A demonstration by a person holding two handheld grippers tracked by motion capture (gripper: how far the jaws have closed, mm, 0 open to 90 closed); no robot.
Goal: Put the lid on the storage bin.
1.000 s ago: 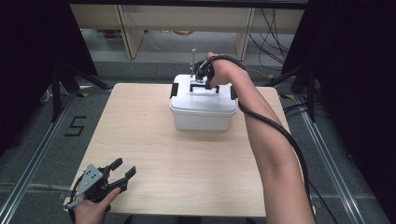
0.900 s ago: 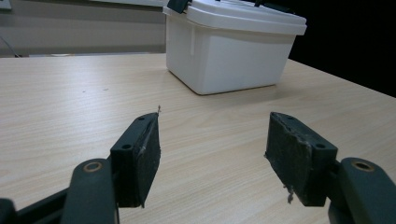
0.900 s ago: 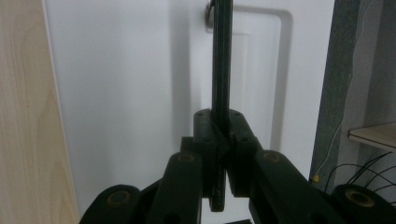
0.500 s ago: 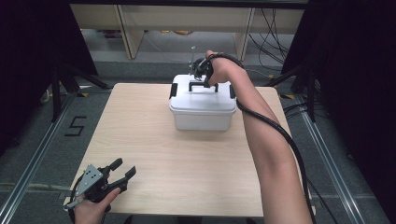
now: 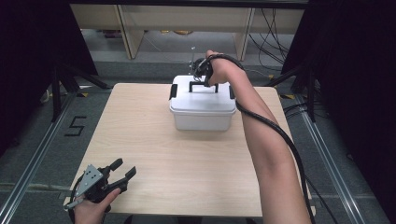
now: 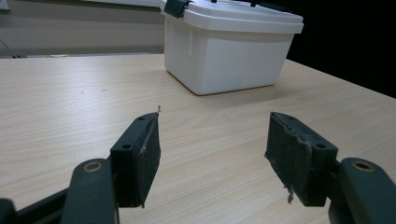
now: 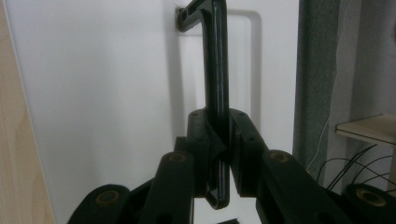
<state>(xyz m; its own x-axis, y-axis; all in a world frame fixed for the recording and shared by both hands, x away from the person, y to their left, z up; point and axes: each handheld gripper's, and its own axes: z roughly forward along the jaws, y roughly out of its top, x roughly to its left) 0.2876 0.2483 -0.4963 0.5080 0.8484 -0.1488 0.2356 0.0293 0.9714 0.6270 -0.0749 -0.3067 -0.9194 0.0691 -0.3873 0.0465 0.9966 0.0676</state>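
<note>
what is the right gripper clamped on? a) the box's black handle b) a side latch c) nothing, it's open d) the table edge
a: in the right gripper view the right gripper has its fingers closed on the black handle over the white box lid.

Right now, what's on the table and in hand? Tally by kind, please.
Boxes: 1, the white box, lidded, handle held by the right gripper.
Grippers: 2, the left gripper open over the table.
Total: 3
</note>
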